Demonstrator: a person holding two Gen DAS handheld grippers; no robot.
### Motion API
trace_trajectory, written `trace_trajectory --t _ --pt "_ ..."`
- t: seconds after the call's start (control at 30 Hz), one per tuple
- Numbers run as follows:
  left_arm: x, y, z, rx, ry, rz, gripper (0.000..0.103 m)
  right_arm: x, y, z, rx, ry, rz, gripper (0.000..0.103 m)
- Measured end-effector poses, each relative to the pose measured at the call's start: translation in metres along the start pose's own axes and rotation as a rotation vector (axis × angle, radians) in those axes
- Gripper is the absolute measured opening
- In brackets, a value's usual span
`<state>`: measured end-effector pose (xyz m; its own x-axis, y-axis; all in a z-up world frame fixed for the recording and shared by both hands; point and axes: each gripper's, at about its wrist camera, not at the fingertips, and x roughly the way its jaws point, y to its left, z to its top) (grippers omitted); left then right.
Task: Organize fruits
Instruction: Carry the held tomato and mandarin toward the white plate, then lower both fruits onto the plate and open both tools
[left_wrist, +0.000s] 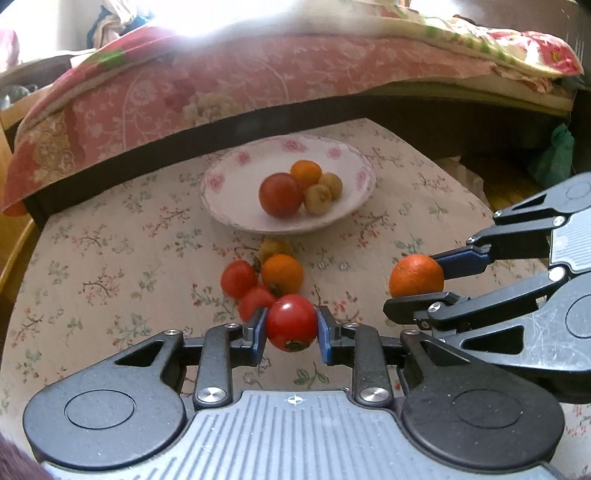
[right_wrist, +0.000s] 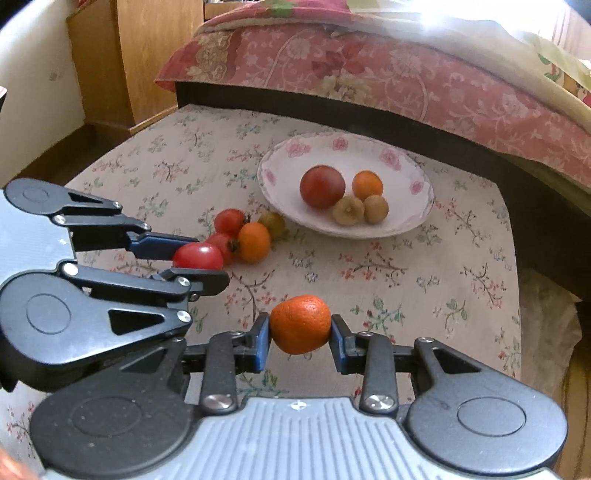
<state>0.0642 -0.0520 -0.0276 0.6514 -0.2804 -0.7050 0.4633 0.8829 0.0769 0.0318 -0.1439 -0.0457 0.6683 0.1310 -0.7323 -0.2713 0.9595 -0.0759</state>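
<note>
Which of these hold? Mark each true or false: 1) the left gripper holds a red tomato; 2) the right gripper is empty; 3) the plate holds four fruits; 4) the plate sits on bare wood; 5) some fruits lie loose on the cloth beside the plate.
1) True: the left gripper is closed on a red tomato.
2) False: the right gripper grips an orange.
3) True: the plate holds four fruits.
4) False: it sits on a floral tablecloth.
5) True: a loose cluster of fruits lies on the cloth, in front of the plate.
</note>
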Motion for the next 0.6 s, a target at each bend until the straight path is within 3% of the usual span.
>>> trace_trajectory --t 0.6 --pt "0.015 0.014 0.039 -0.02 -0.075 0.021 0.035 0.01 -0.025 0.038 0.047 -0.079 -0.029 0.035"
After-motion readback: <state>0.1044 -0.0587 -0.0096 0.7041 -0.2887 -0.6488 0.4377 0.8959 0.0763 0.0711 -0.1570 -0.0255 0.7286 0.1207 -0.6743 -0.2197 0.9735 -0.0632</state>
